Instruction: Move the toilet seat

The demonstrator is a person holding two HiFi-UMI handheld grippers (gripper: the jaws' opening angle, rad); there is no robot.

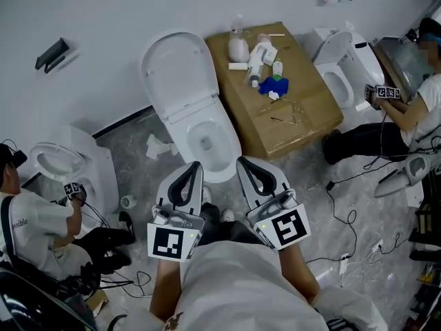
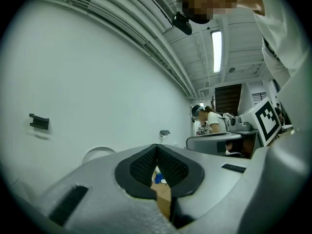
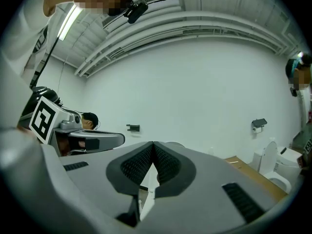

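A white toilet (image 1: pixel 210 140) stands by the wall straight ahead, its seat and lid (image 1: pixel 178 71) raised upright against the wall, the bowl showing below. My left gripper (image 1: pixel 193 165) and right gripper (image 1: pixel 242 163) hang side by side just in front of the bowl, tips pointing at it, both shut with nothing between the pads. In the left gripper view the jaws (image 2: pixel 157 149) meet at the tips, and the lid's top (image 2: pixel 97 155) peeks over them. The right gripper view shows its jaws (image 3: pixel 153 146) closed too, aimed at the wall.
A cardboard box (image 1: pixel 275 88) with bottles and a blue cloth sits right of the toilet. More toilets stand far left (image 1: pixel 58 164) and far right (image 1: pixel 344 64), each with a person working beside it. Cables (image 1: pixel 348 219) trail over the floor at right; paper scraps (image 1: pixel 158 147) lie left of the bowl.
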